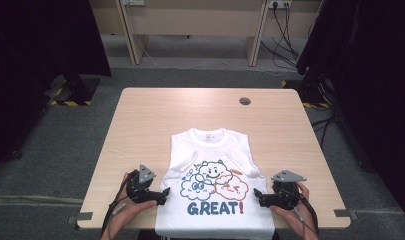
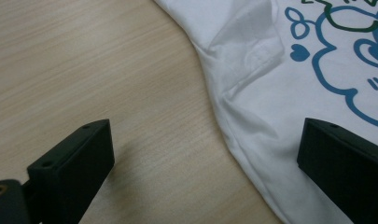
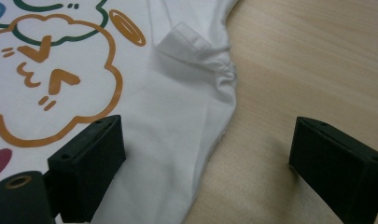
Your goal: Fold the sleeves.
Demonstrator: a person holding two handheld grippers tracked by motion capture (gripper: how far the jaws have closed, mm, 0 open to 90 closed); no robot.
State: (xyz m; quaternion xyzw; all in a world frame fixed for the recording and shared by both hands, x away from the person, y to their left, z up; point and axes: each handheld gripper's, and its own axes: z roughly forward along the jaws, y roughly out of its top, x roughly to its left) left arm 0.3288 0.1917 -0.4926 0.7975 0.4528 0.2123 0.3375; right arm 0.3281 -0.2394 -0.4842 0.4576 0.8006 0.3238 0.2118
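White printed T-shirt (image 1: 215,170) flat on worktop (image 1: 150,120), between both hand-held grippers. Left hand-held gripper (image 1: 162,195) jaws wide apart straddling its left edge; right hand-held gripper (image 1: 258,196) likewise at right edge, nothing gripped.

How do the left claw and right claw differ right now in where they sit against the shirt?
The left claw sits at the t-shirt's left edge, beside the blue cloud print; the right claw sits at the right edge, beside the orange cloud print. The left claw's grey plate tilts up more steeply; the right one's plate lies flatter. Both are open, each straddling its shirt edge over the table, gripping nothing.
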